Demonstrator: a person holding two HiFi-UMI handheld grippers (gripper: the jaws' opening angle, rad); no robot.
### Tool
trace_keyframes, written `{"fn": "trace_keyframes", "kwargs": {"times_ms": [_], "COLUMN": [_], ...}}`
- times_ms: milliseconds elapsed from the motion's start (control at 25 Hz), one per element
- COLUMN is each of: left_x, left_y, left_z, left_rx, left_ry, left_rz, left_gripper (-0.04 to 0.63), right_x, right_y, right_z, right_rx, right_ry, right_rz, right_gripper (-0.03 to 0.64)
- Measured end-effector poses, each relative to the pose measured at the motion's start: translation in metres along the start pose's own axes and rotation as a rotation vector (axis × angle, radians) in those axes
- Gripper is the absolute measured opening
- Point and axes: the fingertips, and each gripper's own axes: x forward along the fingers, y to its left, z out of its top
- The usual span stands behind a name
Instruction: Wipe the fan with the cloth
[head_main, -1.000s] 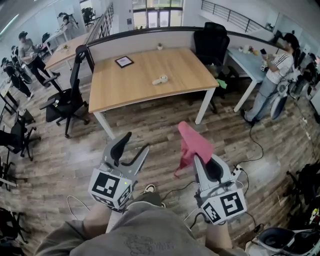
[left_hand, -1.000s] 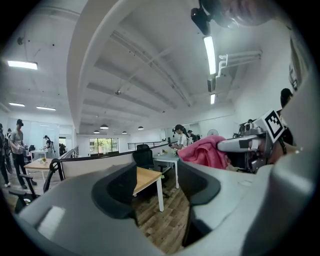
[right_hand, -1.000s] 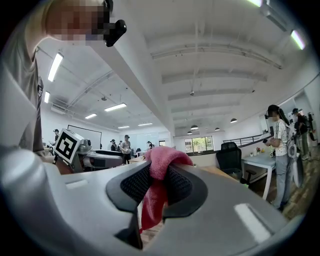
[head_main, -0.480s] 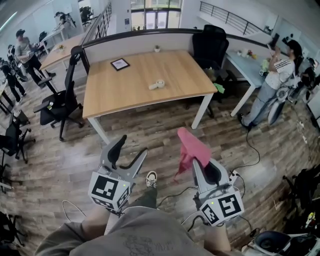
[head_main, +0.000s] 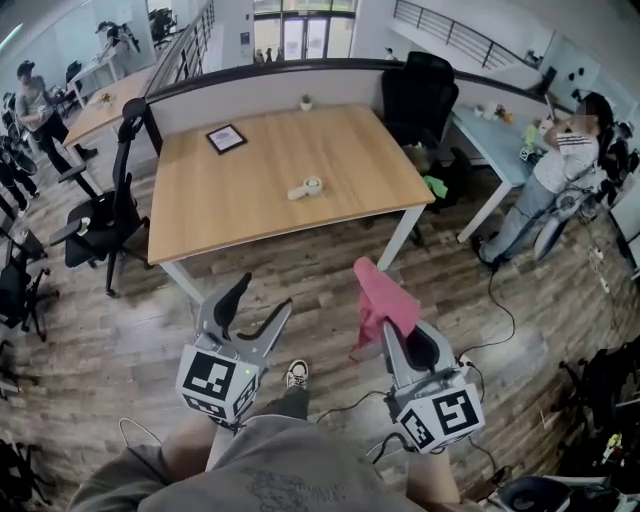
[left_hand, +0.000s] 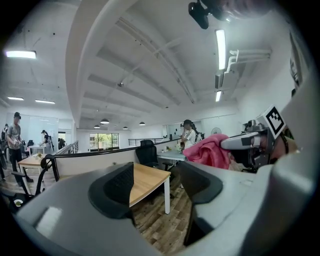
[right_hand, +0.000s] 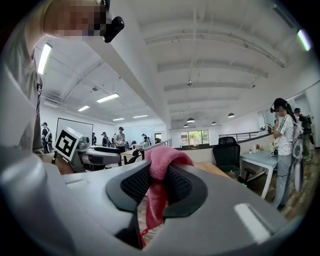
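Note:
A pink cloth (head_main: 381, 291) hangs from my right gripper (head_main: 388, 318), whose jaws are shut on it; in the right gripper view the cloth (right_hand: 161, 165) bunches over the black pads and trails down between them. My left gripper (head_main: 262, 297) is open and empty, and between its pads in the left gripper view (left_hand: 157, 182) only floor and the table show. Both grippers are held level over the wood floor, short of the table. A round white fan head (head_main: 562, 203) seems to stand beside a person at the far right.
A wooden table (head_main: 260, 215) ahead carries a tape roll (head_main: 305, 187) and a small framed picture (head_main: 225, 137). Black office chairs stand at its left (head_main: 100, 215) and at its far right corner (head_main: 417, 92). A person (head_main: 565, 150) stands at the right. Cables (head_main: 497, 300) trail on the floor.
The table has drawn closer and larger in the head view as I walk forward. Both grippers keep their pose, the cloth still in the right one.

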Motion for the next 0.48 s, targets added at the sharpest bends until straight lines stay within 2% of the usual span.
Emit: {"fn": "trace_keyframes", "kwargs": {"times_ms": [480], "left_x": [0.113], "left_y": [0.106], "left_z": [-0.008], "left_rx": [0.013], "left_ry": [0.042], "left_rz": [-0.024], "left_gripper": [0.29], "right_x": [0.154], "right_y": [-0.052], "right_z": [0.015], "right_rx": [-0.024], "right_ry": [0.052], "right_rz": [-0.005], "right_gripper": [0.074]}}
